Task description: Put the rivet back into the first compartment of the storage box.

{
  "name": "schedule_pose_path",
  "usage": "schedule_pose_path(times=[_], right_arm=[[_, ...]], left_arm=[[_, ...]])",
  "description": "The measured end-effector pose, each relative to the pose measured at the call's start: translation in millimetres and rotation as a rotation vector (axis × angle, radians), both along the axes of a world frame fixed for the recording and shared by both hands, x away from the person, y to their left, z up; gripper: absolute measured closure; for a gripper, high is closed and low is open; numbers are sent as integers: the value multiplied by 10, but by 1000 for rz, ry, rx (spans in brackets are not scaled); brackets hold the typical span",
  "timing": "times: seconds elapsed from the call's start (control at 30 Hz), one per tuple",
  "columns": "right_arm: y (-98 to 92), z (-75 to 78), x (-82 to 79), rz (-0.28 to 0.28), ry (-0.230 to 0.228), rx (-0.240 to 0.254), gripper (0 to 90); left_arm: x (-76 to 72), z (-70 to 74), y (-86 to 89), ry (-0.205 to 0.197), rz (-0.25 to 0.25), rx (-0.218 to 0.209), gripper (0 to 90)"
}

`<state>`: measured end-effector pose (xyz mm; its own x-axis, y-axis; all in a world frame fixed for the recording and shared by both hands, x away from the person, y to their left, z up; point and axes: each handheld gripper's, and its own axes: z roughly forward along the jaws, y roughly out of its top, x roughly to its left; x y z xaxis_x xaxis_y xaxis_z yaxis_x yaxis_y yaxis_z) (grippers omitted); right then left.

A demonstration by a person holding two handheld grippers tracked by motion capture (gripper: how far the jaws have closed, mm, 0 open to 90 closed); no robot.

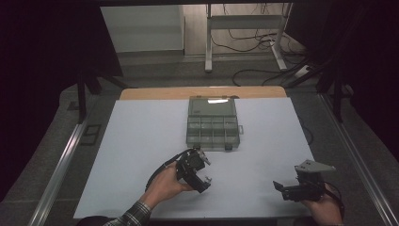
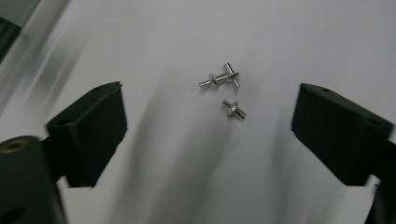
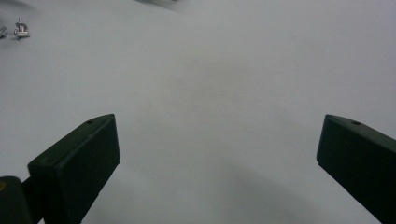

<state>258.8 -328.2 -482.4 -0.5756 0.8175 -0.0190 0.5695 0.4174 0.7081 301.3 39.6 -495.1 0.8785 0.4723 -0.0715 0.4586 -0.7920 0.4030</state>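
Observation:
Three small metal screws lie close together on the white sheet, two touching [image 2: 220, 78] and one just below them [image 2: 233, 109]. My left gripper [image 2: 208, 108] hovers over them, open, its black jaws wide on either side and nothing touching the pads. From above, a hand holds the left gripper [image 1: 206, 168] at the table's front centre. My right gripper [image 1: 280, 189] rests at the front right, pointing left. It is open [image 3: 217, 135] with only bare sheet between its jaws. A screw [image 3: 19, 29] shows far off at that view's top left.
A grey plastic compartment box [image 1: 211, 123] lies open at the middle of the table, its lid laid back. The white sheet [image 1: 141, 141] covers the table, with a wooden edge [image 1: 141, 93] behind. Metal rails run along both sides.

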Motion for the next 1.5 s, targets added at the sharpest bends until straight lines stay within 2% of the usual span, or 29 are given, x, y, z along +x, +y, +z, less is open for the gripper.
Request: schedule_pose_path(times=[0.27, 0.47, 0.67, 0.77, 0.8, 0.83, 1.13, 1.17, 1.2, 1.27, 1.5], right_arm=[[-2, -4, 1, -5, 7, -4, 0], [-1, -10, 4, -4, 11, -9, 0], [-1, -21, 9, -4, 20, -11, 0], [3, -25, 10, -1, 24, -16, 0], [3, -25, 10, -1, 24, -16, 0], [5, -22, 8, -4, 21, -13, 0], [-6, -8, 7, -9, 12, -3, 0], [-5, -8, 7, -10, 9, -2, 0], [-7, -6, 7, -10, 8, -1, 0], [-8, -4, 7, -10, 7, 0, 0], [-5, -5, 7, -8, 8, 1, 0]], left_arm=[[-22, -75, -40, 22, -26, 0, 417], [-49, -118, -85, 24, -52, 15, 557], [-72, -121, -97, 1, -48, 33, 647], [-98, -119, -114, 4, -58, 31, 756], [-101, -117, -119, 10, -65, 32, 756], [-101, -117, -121, 19, -66, 29, 806], [-54, -111, -81, 67, -51, 6, 824], [-49, -112, -73, 70, -51, 2, 825], [-49, -112, -73, 70, -51, 2, 869], [-35, -90, -47, 76, -46, -14, 863], [-5, -33, -14, 87, -39, -29, 865]])
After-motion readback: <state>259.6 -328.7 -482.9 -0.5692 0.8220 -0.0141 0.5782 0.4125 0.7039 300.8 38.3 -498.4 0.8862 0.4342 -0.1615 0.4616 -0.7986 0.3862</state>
